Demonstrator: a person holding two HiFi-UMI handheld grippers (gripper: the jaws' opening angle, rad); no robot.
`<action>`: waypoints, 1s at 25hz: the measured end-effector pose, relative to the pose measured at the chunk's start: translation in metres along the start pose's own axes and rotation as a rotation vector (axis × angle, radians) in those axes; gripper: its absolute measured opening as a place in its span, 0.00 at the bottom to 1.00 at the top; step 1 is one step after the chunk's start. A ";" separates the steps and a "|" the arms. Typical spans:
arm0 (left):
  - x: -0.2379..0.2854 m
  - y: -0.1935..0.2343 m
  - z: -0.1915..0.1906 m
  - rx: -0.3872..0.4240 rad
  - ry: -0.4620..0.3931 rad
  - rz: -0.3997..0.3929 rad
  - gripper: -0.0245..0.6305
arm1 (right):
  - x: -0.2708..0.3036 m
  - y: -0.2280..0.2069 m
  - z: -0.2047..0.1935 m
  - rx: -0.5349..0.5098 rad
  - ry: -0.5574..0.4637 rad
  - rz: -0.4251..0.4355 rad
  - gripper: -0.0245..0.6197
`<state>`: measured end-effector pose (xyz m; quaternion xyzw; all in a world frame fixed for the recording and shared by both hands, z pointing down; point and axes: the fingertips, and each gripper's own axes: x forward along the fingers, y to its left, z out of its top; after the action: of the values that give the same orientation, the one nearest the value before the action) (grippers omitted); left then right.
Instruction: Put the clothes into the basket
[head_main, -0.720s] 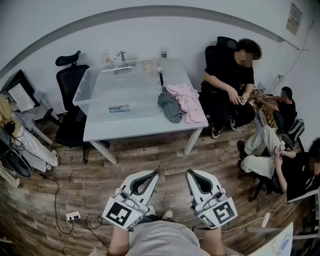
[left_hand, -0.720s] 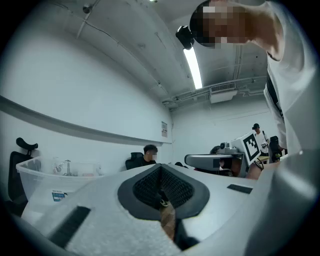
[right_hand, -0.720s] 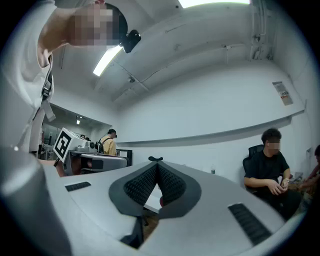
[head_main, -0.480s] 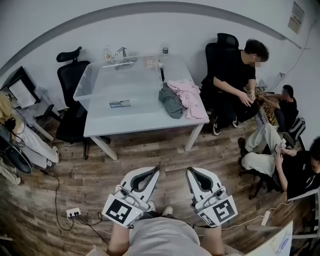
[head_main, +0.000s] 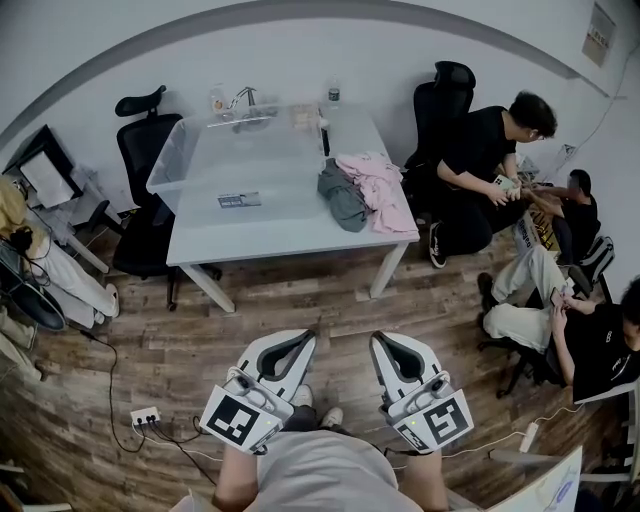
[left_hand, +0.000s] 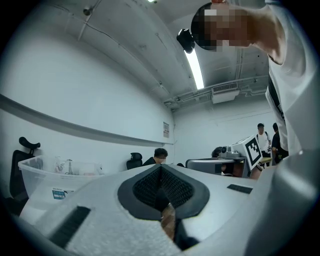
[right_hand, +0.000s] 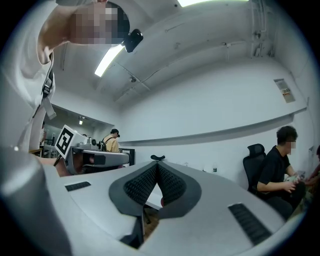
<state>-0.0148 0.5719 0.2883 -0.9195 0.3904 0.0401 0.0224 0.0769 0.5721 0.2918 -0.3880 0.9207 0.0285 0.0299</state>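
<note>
A pink garment (head_main: 378, 185) and a grey garment (head_main: 342, 200) lie heaped on the right part of the white table (head_main: 290, 238). A large clear plastic bin (head_main: 168, 165) stands on the table's left and back part; its wall also shows in the left gripper view as the bin (left_hand: 35, 172). Both grippers are held low, close to my body and far short of the table. My left gripper (head_main: 305, 338) (left_hand: 160, 167) has its jaws together with nothing between them. My right gripper (head_main: 378, 338) (right_hand: 157, 164) is likewise shut and holds nothing.
Black office chairs stand left of the table (head_main: 140, 150) and behind its right corner (head_main: 447, 95). A person in black (head_main: 490, 160) sits right of the table, with other people (head_main: 590, 340) further right. A power strip (head_main: 145, 417) and cables lie on the wooden floor. Bottles (head_main: 333, 97) stand at the table's back.
The seated person in black has leaned to the right. The table has shifted slightly in the head view. Both grippers stay shut in about the same place.
</note>
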 end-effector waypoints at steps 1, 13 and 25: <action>0.002 0.001 0.000 -0.008 -0.003 0.000 0.04 | 0.001 -0.001 -0.001 0.000 0.003 0.001 0.05; 0.045 0.041 -0.018 0.002 0.010 -0.037 0.04 | 0.042 -0.039 -0.018 -0.012 0.039 -0.031 0.05; 0.106 0.085 -0.027 0.001 0.038 -0.111 0.04 | 0.090 -0.094 -0.028 -0.012 0.078 -0.098 0.05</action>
<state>-0.0011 0.4346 0.3045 -0.9403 0.3392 0.0215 0.0175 0.0811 0.4403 0.3096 -0.4334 0.9010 0.0172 -0.0069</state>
